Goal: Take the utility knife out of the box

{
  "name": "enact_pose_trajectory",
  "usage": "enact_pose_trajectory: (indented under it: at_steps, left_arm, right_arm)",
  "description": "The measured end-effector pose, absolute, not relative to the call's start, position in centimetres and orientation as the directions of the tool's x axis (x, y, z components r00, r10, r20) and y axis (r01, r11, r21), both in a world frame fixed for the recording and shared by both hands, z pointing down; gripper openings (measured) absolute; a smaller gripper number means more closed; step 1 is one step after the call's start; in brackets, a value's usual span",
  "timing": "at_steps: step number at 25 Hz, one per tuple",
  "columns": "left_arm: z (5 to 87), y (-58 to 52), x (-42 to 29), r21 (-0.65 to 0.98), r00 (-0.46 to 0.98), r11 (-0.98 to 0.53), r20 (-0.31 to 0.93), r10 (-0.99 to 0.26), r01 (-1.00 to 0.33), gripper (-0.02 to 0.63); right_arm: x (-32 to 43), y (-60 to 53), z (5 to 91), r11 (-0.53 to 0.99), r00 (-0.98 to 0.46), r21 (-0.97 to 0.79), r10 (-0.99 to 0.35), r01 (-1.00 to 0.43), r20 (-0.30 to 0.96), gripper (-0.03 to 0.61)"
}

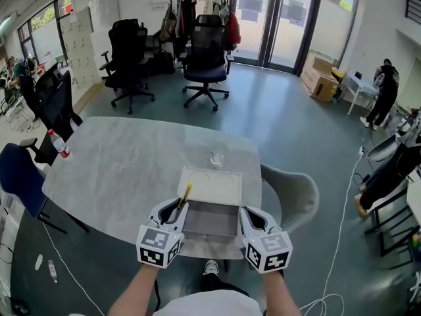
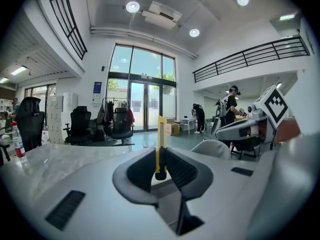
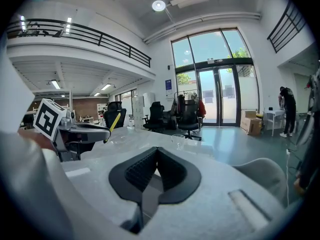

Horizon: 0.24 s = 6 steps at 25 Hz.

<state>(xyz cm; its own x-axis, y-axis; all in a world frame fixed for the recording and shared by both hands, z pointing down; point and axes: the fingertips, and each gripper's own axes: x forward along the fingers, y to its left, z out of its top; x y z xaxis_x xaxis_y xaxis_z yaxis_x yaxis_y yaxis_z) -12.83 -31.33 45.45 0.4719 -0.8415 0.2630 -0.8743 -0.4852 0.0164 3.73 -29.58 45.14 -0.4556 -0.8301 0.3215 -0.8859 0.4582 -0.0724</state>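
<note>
At the table's near edge: the box (image 1: pixel 212 218) lay open on the grey table (image 1: pixel 118 170), its pale lid (image 1: pixel 212 182) folded back away from the person, with a gripper at each near corner.
Grip, left side: the left gripper (image 2: pixel 161 160) was clenched on the utility knife (image 2: pixel 161 134), ribbed pads pinching the lower end of the yellow handle.
Knife's place: upright between those pads in the left gripper view; in the head view it leaned up and away over the box's left rim.
Grip, right side: the right gripper (image 3: pixel 156 156) had its jaws closed together on nothing, near the box's right near corner.
Step in hand: judged to be the lift-out, with the knife gripped and raised at the box's edge.
Next move: probably carrying the knife sideways past the left rim to bare table. The pinch sat low on a long handle, so it might pivot unless held firm.
Hard to tell: whether the knife's lower tip had cleared the box wall, since the jaws covered it; whether the blade was out; whether the right gripper touched the box.
Beyond the box: a glass (image 1: pixel 216 158) just past the lid, and a bottle (image 1: pixel 59 143) at the table's far left edge.
</note>
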Motion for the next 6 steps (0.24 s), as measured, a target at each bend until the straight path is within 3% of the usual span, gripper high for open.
enact_pose_trajectory:
  at_steps: [6]
  left_arm:
    - [45.18,-31.36,-12.70,0.019,0.473,-0.486,0.263,-0.841,-0.874,0.063]
  right_arm:
    - [4.02,-29.51,44.84,0.454,-0.451,-0.072,-0.832,-0.888,0.323,0.005]
